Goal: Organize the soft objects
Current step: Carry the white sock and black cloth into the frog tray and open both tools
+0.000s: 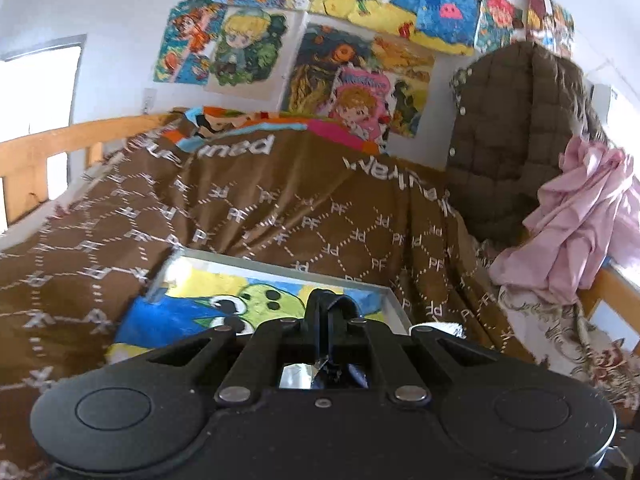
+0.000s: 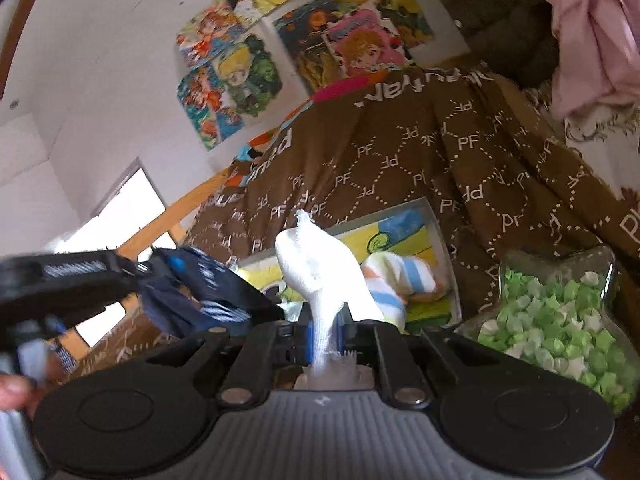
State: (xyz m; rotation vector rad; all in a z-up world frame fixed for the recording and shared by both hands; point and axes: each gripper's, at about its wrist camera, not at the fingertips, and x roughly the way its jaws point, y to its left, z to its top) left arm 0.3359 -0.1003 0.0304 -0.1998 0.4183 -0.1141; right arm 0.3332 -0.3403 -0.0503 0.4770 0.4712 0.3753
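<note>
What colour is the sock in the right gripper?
White; the sock in the right gripper shows best in the right wrist view.

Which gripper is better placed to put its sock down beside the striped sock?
Right. The right gripper holds the white sock just above the striped sock; the left gripper with the dark sock is off to the side.

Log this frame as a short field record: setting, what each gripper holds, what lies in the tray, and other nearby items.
setting: bed covered by a brown patterned blanket, posters on the wall
left gripper: shut on a dark navy sock, blurred
right gripper: shut on a white sock
tray: cartoon-print base, a striped sock lies in it
nearby: glass dish of green paper stars to the right of the tray; pink cloth hanging at the bed's right side
</note>
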